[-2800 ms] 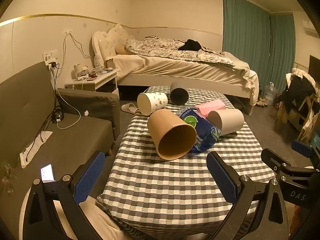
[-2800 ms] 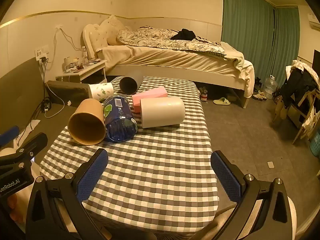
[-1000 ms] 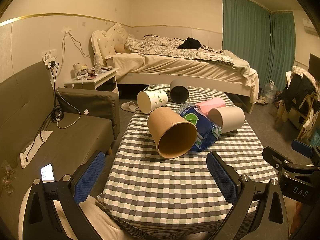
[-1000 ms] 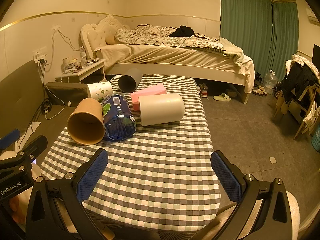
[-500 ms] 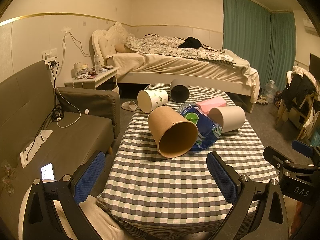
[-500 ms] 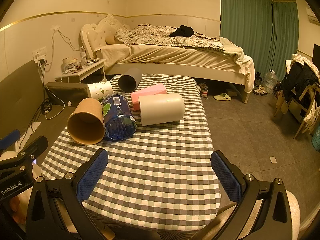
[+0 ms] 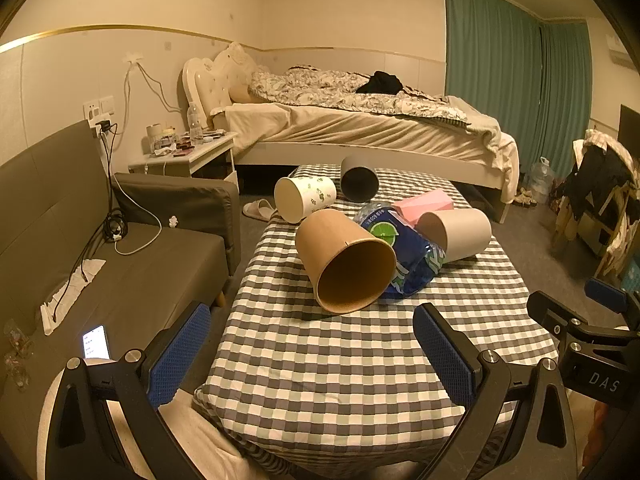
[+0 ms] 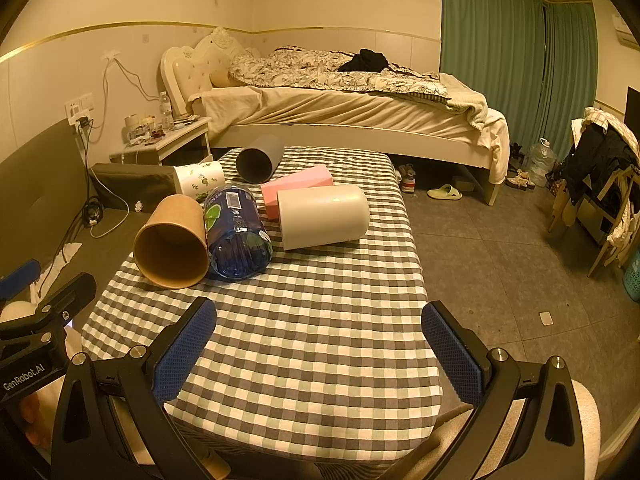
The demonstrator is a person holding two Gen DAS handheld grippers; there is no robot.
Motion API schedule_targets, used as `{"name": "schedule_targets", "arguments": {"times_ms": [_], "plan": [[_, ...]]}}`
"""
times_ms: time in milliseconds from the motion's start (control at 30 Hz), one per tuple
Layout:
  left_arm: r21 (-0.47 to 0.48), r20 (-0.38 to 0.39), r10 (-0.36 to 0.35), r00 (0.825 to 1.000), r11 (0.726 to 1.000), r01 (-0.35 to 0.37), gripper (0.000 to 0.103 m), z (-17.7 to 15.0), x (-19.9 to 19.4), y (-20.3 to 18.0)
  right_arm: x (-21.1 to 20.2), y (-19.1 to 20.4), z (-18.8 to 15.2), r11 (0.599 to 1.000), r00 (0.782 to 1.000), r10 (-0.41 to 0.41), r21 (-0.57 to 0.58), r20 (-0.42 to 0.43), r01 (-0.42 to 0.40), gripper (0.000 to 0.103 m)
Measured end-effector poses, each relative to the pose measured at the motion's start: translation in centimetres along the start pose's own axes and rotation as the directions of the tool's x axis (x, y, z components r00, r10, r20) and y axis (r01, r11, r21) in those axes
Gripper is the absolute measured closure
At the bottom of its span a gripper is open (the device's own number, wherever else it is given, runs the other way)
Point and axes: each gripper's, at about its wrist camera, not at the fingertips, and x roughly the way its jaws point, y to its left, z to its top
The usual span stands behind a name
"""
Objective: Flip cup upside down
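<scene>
We have four cups lying on their sides on the checked desk (image 8: 320, 320), all toward its far half. The brown paper cup (image 7: 346, 260) is nearest us, close to the left edge, its mouth facing our way. The white printed cup (image 7: 305, 199) sits behind it at the left edge, the dark grey cup (image 7: 359, 183) lies near the far edge, and the plain pale cup (image 8: 322, 216) lies toward the right edge. Among them we count one blue bottle (image 8: 237, 236), touching the brown cup, and one pink block (image 8: 296, 190) just behind the pale cup.

We judge the brown cup the likeliest first target. It looks light, thin-walled and easily crushed, so we would close on it gently, across the wall near the stiffer rolled rim or base, not mid-body. On its side it will probably roll away from a nudge, and the bottle leaning against it may shift as it lifts.

Both the left tool (image 7: 312, 348) and the right tool (image 8: 318, 344) have their blue pads wide apart, holding nothing, above the near edge.
</scene>
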Motion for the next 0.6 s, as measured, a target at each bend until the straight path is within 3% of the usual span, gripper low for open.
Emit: {"name": "schedule_targets", "arguments": {"times_ms": [333,600], "plan": [[-0.027,-0.039,0.014,0.999,1.000,-0.015,0.000,-1.0,0.7,1.8,0.3,0.9,-0.3,0.999,1.000,-0.016,-0.029,-0.027,0.015,0.000],[-0.041,-0.100,0.050,0.994,0.998,-0.054,0.000,1.9,2.8,3.8,1.3,2.0,2.1,0.998,0.998,-0.031,-0.048,-0.050,0.029,0.000]]}}
